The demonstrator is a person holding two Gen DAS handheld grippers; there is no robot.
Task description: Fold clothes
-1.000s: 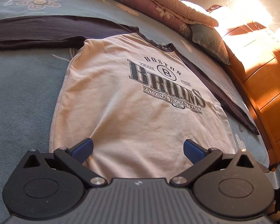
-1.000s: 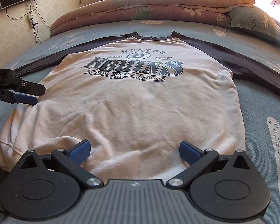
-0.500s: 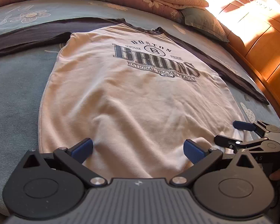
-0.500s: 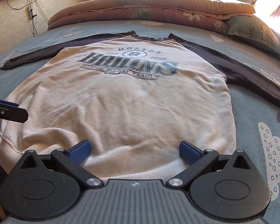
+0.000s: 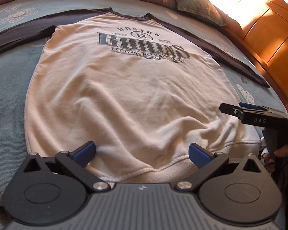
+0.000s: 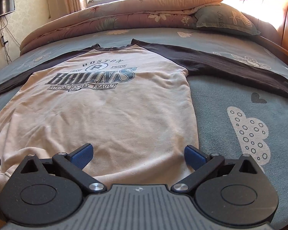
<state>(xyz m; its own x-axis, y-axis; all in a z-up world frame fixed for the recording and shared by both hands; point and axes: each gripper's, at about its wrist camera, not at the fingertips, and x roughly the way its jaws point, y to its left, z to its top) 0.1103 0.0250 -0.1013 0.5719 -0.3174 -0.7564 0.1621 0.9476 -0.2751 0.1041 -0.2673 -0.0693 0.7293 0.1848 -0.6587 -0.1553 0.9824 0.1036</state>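
Observation:
A pale pink Boston Bruins sweatshirt [image 5: 128,88] [image 6: 109,115] with dark sleeves lies face up and spread flat on the bed. Its ribbed bottom hem is rumpled near the bed's front edge. My left gripper [image 5: 142,153] hovers open over the hem's left half, nothing between its blue pads. My right gripper [image 6: 137,154] is open too, above the hem's right corner. In the left wrist view the right gripper [image 5: 240,109] shows side-on at the right, held by a hand [image 5: 284,151].
The bed has a blue-grey patterned sheet [image 6: 240,99]. A rolled floral quilt [image 6: 124,21] and a pillow [image 6: 226,19] lie along the far side. An orange wooden headboard [image 5: 268,36] runs along the right. A wall-mounted TV [image 6: 2,2] hangs at far left.
Both grippers have drawn back toward the hem and shifted sideways, the right one toward the shirt's right corner. The right gripper now shows larger in the left wrist view. Both stayed open.

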